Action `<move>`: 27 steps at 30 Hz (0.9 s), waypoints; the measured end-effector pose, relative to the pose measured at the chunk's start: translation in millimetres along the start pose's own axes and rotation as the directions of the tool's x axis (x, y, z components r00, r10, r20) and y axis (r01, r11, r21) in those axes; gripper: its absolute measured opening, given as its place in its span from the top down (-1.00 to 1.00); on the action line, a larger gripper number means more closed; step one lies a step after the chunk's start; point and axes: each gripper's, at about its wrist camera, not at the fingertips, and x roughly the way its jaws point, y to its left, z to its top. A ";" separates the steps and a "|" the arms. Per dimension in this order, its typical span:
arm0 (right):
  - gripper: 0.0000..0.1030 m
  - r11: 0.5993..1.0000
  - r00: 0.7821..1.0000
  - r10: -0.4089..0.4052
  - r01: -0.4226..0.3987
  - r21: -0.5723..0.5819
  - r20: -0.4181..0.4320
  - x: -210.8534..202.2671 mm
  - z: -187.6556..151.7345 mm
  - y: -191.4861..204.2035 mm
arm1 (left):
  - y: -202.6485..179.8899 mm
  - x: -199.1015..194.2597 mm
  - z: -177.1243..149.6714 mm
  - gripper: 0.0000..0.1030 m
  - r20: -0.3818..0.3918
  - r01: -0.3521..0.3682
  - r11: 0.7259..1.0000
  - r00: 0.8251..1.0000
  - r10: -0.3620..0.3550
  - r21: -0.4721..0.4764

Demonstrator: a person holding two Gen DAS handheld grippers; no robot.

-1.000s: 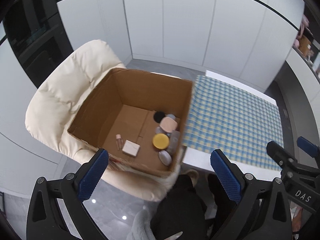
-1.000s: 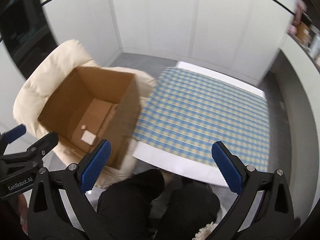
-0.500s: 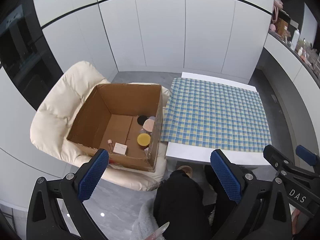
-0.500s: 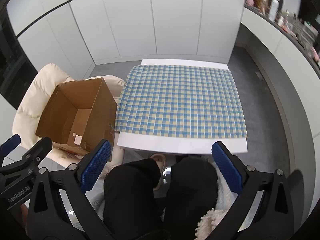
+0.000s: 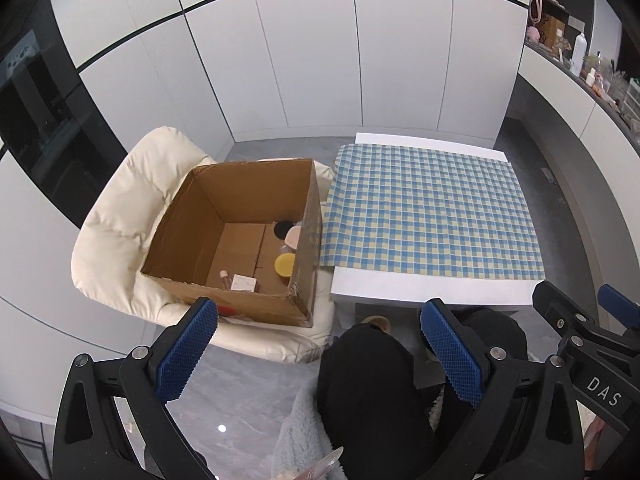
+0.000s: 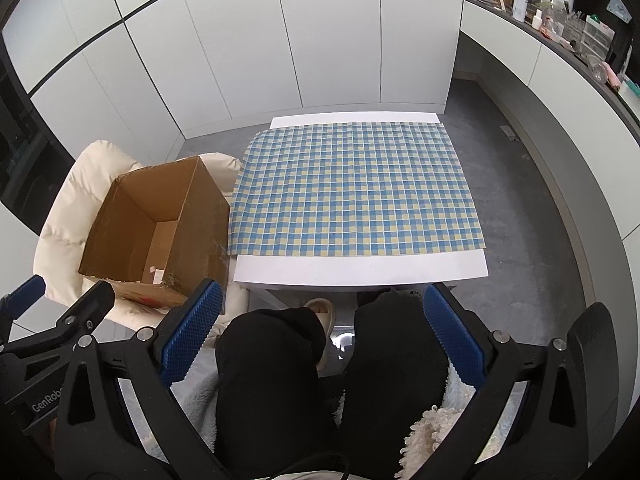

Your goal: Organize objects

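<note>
An open cardboard box (image 5: 192, 216) (image 6: 124, 216) rests on a cream padded chair (image 5: 120, 216) (image 6: 68, 200), left of the table. Inside lie a yellow-lidded jar (image 5: 285, 264), a black round item (image 5: 283, 229), a pink pad (image 5: 294, 236), a small white box (image 5: 244, 282) and a small pink bottle (image 5: 225, 279). The low white table (image 5: 420, 286) (image 6: 360, 270) carries a blue-and-yellow checked cloth (image 5: 432, 216) (image 6: 356, 188) with nothing on it. My left gripper (image 5: 318, 354) and right gripper (image 6: 318, 334) hang high above the floor, both open and holding nothing.
A person's black-trousered legs (image 6: 276, 380) and a slippered foot (image 6: 322, 310) sit under both grippers at the table's near edge. White cabinet doors (image 5: 320, 60) line the back. A cluttered counter (image 6: 560, 20) runs along the right. Grey floor (image 6: 520, 200) surrounds the table.
Both grippers have pulled back and risen away from the box and table, so the whole table and chair now appear smaller and farther. Both stay open.
</note>
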 end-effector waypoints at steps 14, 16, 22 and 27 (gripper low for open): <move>-0.98 0.999 0.999 -0.025 0.024 -0.036 -0.020 2.0 -11.8 3.7 | 0.0 -1.9 -3.3 -0.97 0.002 -0.011 1.000 1.000 0.011 0.007; -0.98 0.999 0.999 -0.025 0.024 -0.037 -0.019 1.7 -11.2 4.2 | 0.6 -0.3 -3.4 -0.97 -0.001 -0.012 1.000 1.000 0.012 0.007; -0.98 0.999 0.999 -0.021 0.020 -0.047 -0.029 4.5 -11.5 4.4 | 2.4 3.9 -3.8 -0.97 -0.011 -0.023 1.000 1.000 0.023 0.007; -0.98 0.998 0.999 -0.030 0.028 -0.049 -0.026 5.6 -12.3 3.0 | 1.1 5.5 -4.9 -0.97 -0.016 -0.024 1.000 1.000 0.024 0.012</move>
